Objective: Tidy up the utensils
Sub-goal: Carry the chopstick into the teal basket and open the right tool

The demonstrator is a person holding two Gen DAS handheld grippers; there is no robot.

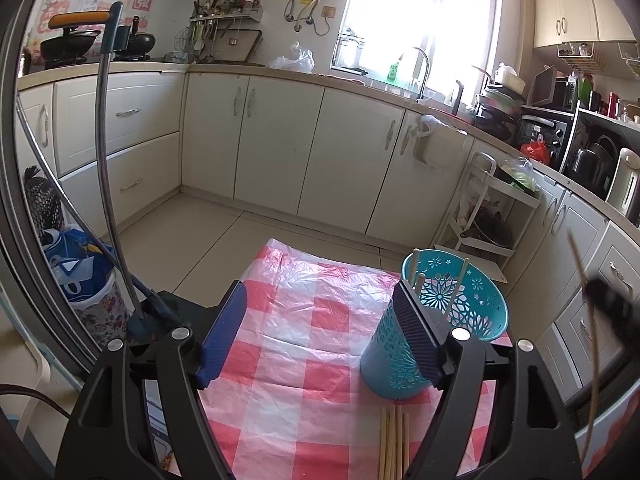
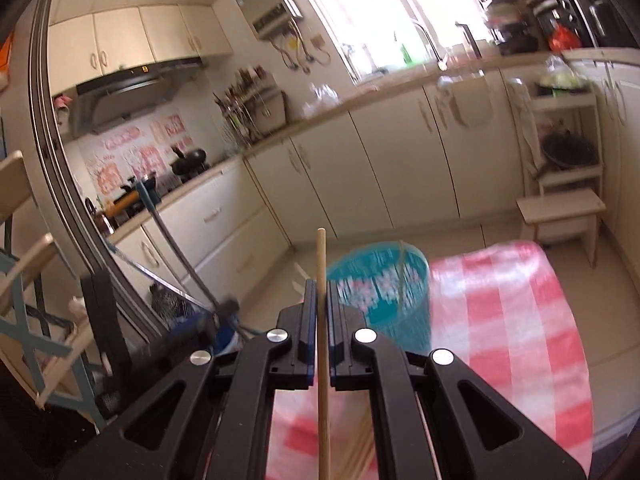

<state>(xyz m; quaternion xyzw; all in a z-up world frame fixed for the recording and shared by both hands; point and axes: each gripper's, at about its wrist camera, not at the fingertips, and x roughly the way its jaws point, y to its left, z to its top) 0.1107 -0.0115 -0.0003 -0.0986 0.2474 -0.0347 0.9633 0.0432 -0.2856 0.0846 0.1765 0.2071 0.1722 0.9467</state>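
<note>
A teal perforated utensil holder (image 1: 472, 304) stands on the red-and-white checked cloth (image 1: 296, 344), with several chopsticks (image 1: 459, 286) upright in it. More chopsticks (image 1: 394, 440) lie flat on the cloth near me. My left gripper (image 1: 320, 336) is open with nothing between its pads; its right finger (image 1: 418, 336) overlaps the holder's left side. My right gripper (image 2: 319, 292) is shut on a single wooden chopstick (image 2: 321, 256) that stands upright between the pads, above and short of the blurred holder (image 2: 380, 288). In the left wrist view the right gripper (image 1: 608, 308) is a blur at the right edge.
A mop handle (image 1: 106, 152) leans at the left, beside a floral bin (image 1: 96, 300). A white rack cart (image 1: 492, 208) and a low stool (image 2: 560, 208) stand beyond the table. Cream kitchen cabinets (image 1: 280, 140) line the back.
</note>
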